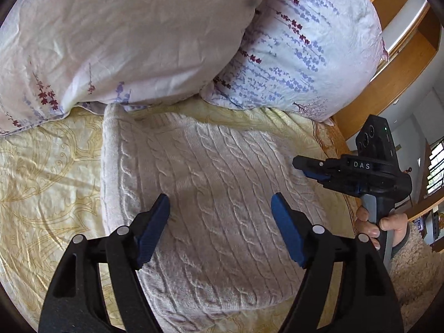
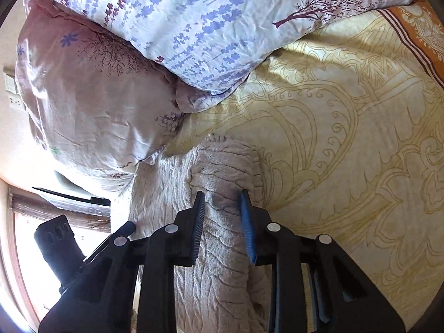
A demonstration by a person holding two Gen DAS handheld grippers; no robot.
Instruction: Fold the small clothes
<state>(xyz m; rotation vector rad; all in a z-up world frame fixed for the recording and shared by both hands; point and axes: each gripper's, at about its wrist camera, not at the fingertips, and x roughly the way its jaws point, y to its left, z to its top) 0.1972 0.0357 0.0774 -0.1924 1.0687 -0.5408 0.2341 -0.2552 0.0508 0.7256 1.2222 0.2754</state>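
Observation:
A cream cable-knit sweater (image 1: 216,166) lies folded on the yellow patterned bed sheet (image 1: 41,166). My left gripper (image 1: 220,202) hovers over the sweater's middle, open, with nothing between its blue pads. My right gripper (image 1: 302,166) reaches in at the sweater's right edge, a hand (image 1: 369,222) around its handle. In the right wrist view, a rolled fold of the sweater (image 2: 222,277) runs between the pads of the right gripper (image 2: 223,197), which is shut on it. The far end of that fold (image 2: 224,155) rests on the sheet (image 2: 347,138).
Two floral pillows (image 1: 125,41) (image 1: 299,55) lie just beyond the sweater, one overlapping its far edge. A wooden bed frame (image 1: 402,63) stands at the right. The sheet's orange border (image 2: 421,38) marks the bed's edge.

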